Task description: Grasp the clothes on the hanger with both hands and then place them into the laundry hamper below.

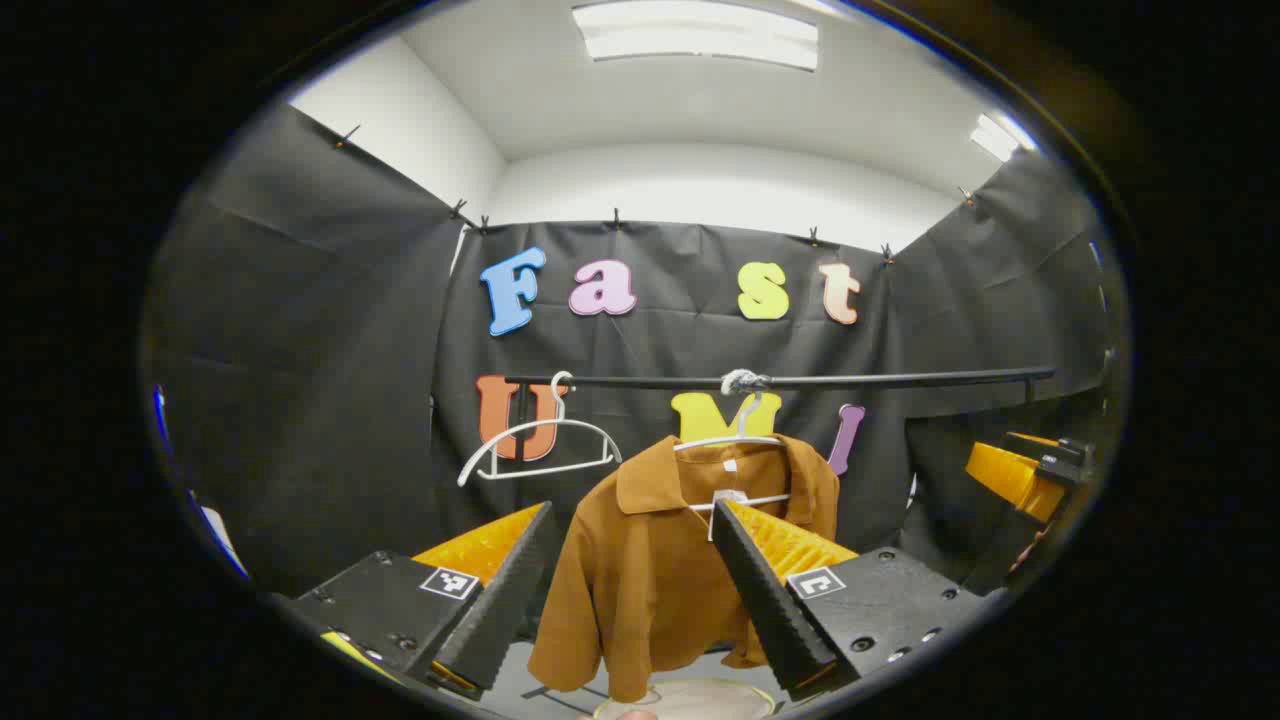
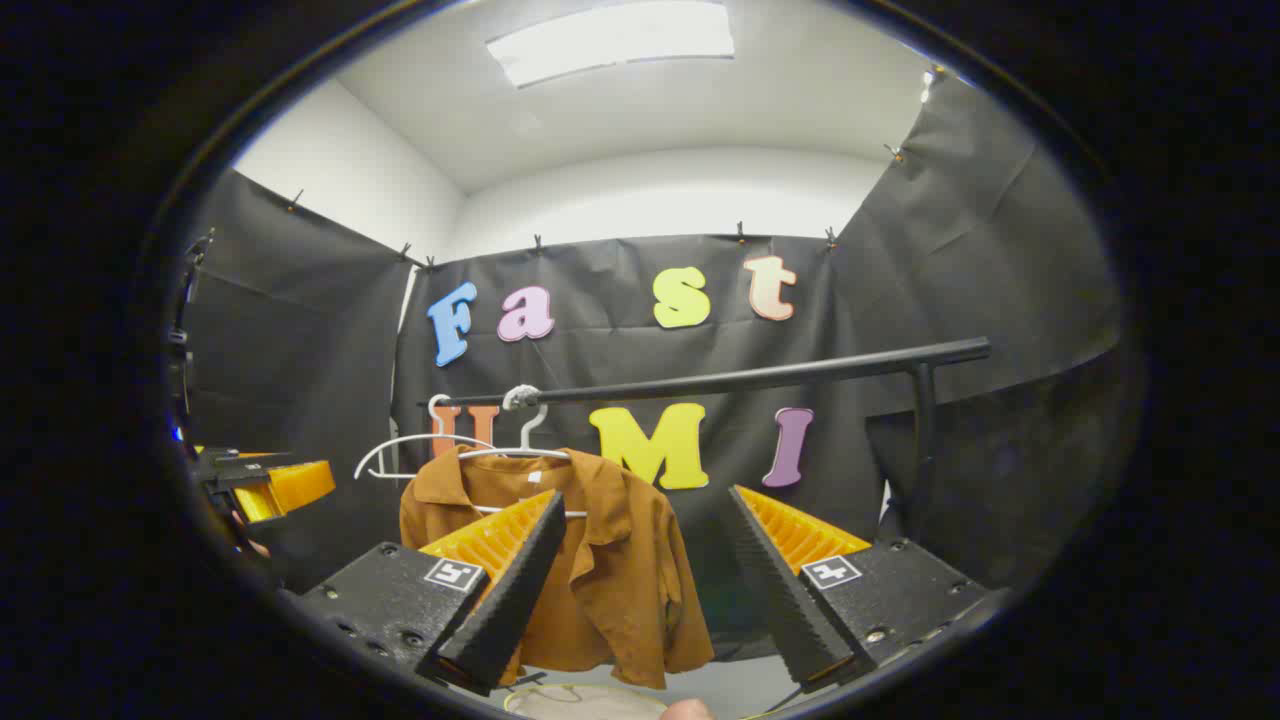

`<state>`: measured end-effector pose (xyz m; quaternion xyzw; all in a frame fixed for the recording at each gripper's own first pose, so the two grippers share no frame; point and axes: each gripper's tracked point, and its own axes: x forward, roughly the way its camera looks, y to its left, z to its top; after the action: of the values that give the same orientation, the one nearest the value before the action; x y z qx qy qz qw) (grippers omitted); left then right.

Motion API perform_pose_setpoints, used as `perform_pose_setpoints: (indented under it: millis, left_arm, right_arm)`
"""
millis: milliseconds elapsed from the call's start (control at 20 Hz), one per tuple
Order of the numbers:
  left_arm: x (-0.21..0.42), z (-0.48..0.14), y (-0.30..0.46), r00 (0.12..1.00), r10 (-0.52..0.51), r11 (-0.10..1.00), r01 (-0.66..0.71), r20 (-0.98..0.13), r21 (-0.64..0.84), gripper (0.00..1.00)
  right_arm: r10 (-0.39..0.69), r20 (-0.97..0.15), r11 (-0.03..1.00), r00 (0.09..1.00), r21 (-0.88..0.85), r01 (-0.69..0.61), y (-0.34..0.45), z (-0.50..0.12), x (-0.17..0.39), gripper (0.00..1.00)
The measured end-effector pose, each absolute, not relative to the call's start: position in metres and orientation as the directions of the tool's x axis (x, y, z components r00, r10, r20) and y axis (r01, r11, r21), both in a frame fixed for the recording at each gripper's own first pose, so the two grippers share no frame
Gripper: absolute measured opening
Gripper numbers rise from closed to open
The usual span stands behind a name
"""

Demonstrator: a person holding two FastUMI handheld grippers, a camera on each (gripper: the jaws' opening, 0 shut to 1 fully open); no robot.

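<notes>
In the left gripper view we look forward between our own two fingers, facing the back wall of the booth almost square on, with the brown shirt (image 1: 650, 560) on its white hanger (image 1: 735, 440) fairly near and close to centre. In the right gripper view we face the same wall from farther right, so the shirt sits left of centre. Both views share the black rail (image 1: 800, 380), the empty hanger (image 1: 535, 445) and the shirt.

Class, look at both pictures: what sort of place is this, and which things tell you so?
Probably a staged booth set up as a laundry corner. Black cloth walls are clipped up around it, a brown shirt hangs on a white hanger from a black rail, beside an empty hanger.
</notes>
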<state>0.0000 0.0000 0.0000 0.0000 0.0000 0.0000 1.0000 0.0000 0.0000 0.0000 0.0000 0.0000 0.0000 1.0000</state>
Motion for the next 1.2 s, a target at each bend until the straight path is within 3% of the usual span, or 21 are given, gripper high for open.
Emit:
perform_pose_setpoints:
  millis: [550,900,950,1100,1200]
  left_arm:
    - [0.001,0.006,-0.004,0.997,0.070,0.996,-0.071,0.024,0.057,1.00]
    - [-0.003,-0.009,0.000,0.991,0.131,0.990,-0.130,-0.023,0.056,1.00]
    - [-0.003,-0.009,0.001,0.990,0.141,0.989,-0.140,-0.023,0.054,0.92]
    - [-0.006,-0.010,0.000,0.986,0.168,0.985,-0.167,-0.019,0.039,0.92]
    - [-0.004,-0.015,-0.005,0.984,0.174,0.984,-0.173,-0.028,0.028,0.97]
  right_arm:
    - [0.004,-0.045,1.000,0.999,0.014,-0.004,-0.034,-0.018,0.016,1.00]
    - [0.042,-0.121,0.999,0.992,0.037,-0.038,-0.034,-0.050,0.030,0.99]
    - [0.054,-0.130,0.998,0.990,0.042,-0.049,-0.031,-0.054,0.032,0.99]
    - [0.090,-0.146,0.996,0.985,0.034,-0.086,-0.027,-0.062,0.041,0.99]
    - [0.113,-0.165,0.993,0.980,0.031,-0.110,-0.022,-0.071,0.044,0.99]
